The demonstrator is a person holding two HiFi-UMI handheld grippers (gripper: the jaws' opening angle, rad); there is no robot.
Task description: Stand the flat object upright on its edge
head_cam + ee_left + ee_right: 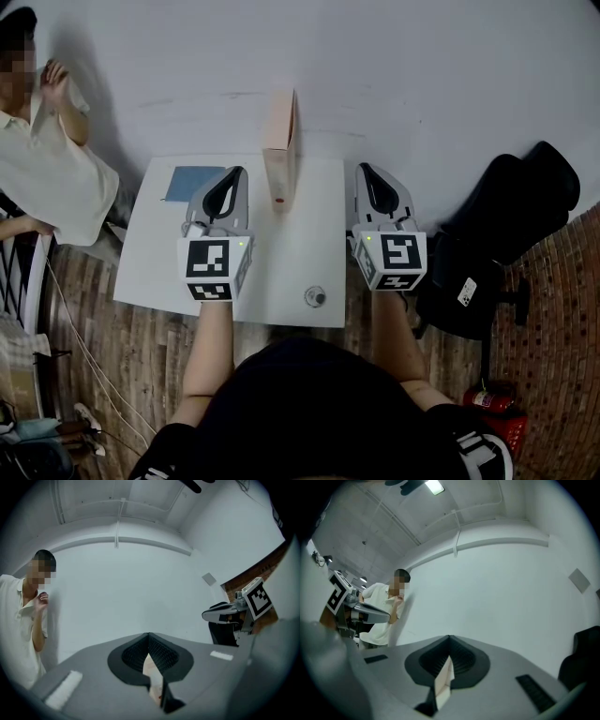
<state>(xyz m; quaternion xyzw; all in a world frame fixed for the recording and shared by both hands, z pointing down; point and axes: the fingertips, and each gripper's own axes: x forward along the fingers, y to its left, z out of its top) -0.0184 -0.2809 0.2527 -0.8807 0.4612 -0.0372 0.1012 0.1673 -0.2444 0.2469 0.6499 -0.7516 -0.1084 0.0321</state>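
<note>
A flat pale pink box (pixel 280 150) stands upright on its long edge at the back middle of the white table (pixel 281 272), close to the wall. My left gripper (pixel 238 172) lies level to the left of the box, apart from it, jaws shut and empty. My right gripper (pixel 364 169) is level on the box's right, past the table's right edge, also shut and empty. In the left gripper view the jaws meet at the tip (pixel 149 634), and a pale pink sliver (pixel 154 679) shows in the slot below. The right gripper view shows the same: shut tip (pixel 449 637), pale sliver (pixel 444 681).
A blue flat piece (pixel 192 183) lies at the table's back left. A small round object (pixel 315 296) sits near the front edge. A person in a white shirt (pixel 47 178) stands at the left. A black chair (pixel 497 234) and a red extinguisher (pixel 492 403) are at the right.
</note>
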